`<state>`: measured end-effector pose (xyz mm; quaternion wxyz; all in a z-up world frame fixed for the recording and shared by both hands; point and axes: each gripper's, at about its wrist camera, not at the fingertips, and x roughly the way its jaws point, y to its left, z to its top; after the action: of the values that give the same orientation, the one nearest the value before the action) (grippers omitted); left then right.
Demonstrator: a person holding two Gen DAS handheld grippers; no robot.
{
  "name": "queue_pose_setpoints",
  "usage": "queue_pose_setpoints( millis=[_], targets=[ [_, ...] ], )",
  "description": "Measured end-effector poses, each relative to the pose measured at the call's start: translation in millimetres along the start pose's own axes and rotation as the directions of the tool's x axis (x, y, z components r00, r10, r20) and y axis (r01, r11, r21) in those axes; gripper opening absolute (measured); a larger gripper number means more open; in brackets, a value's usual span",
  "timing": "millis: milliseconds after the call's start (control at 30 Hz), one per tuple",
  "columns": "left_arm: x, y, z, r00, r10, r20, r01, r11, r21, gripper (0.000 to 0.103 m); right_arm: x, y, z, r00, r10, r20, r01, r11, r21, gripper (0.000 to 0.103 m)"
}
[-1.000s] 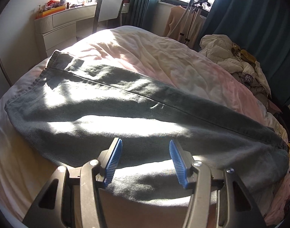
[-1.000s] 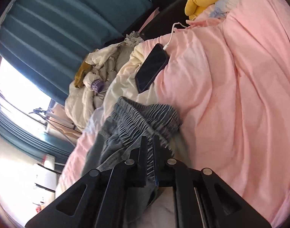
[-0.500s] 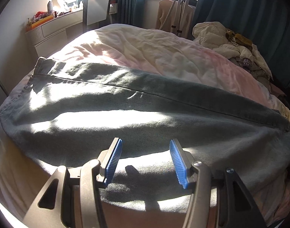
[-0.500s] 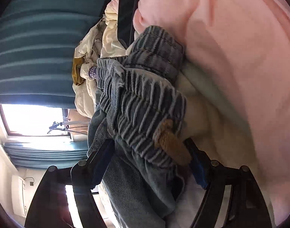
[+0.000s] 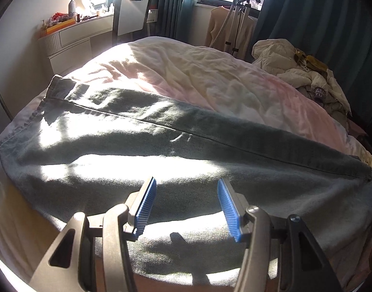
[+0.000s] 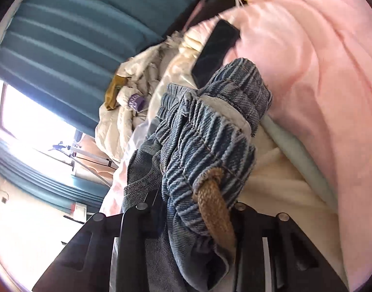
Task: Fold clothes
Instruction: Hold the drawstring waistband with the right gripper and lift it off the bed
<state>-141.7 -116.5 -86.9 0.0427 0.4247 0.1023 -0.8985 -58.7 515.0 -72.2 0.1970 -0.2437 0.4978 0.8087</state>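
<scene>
Grey-blue denim jeans (image 5: 161, 150), brown drawstring (image 6: 215, 209), pink duvet (image 6: 307, 73), teal curtains (image 6: 71, 29).

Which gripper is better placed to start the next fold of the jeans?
Right, probably: the right gripper is closing around the bunched elastic waistband. The left gripper hovers open above the flat leg.

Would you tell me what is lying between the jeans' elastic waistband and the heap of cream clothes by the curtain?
In the right wrist view, a dark phone lies on cream bedding between the waistband and the heap.
</scene>
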Motion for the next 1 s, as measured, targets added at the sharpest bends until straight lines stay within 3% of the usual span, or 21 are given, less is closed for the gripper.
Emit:
queue_pose_setpoints(
  millis=[167,367,467,567,633,700,767,833,933,1000],
  targets=[
    [-12,5,3,0.999,-0.019,0.033,0.019,1.000,-0.009,0.054,-26,17,-1,0.999,-0.046,-0.001,0.046,0.995,-0.087,0.028],
    [-19,14,-1,0.997,-0.071,0.023,0.072,0.997,-0.042,0.054,-46,16,-6,0.997,-0.067,-0.037,0.064,0.995,-0.072,0.027],
    [-22,18,-4,0.995,-0.097,0.017,0.098,0.993,-0.060,0.054,-55,8,-6,0.999,0.009,-0.040,-0.009,1.000,-0.003,0.029],
    [-23,19,-5,0.995,-0.101,0.018,0.102,0.993,-0.061,0.054,-52,-3,1,0.996,0.068,-0.058,-0.062,0.994,0.088,0.038],
    [-23,18,-5,0.995,-0.102,0.013,0.103,0.993,-0.064,0.054,-47,-15,6,0.995,0.086,-0.060,-0.075,0.984,0.164,0.061],
    [-22,17,-6,0.994,-0.108,0.007,0.108,0.992,-0.066,0.054,-40,-27,11,0.997,0.059,-0.059,-0.044,0.973,0.227,0.072],
    [-22,15,-6,0.994,-0.106,0.004,0.107,0.992,-0.062,0.054,-38,-38,15,0.999,0.034,-0.040,-0.022,0.962,0.272,0.073],
    [-20,13,-6,0.995,-0.101,0.004,0.101,0.993,-0.053,0.054,-32,-42,20,0.998,0.058,-0.024,-0.049,0.957,0.285,0.073],
    [-15,8,-5,0.997,-0.083,-0.004,0.083,0.996,-0.035,0.054,-11,-37,29,0.998,0.043,-0.055,-0.030,0.974,0.224,0.072],
    [-12,5,-5,0.997,-0.079,-0.008,0.079,0.997,-0.027,0.054,-4,-35,29,0.999,0.019,-0.047,-0.010,0.982,0.187,0.062]
  ],
)
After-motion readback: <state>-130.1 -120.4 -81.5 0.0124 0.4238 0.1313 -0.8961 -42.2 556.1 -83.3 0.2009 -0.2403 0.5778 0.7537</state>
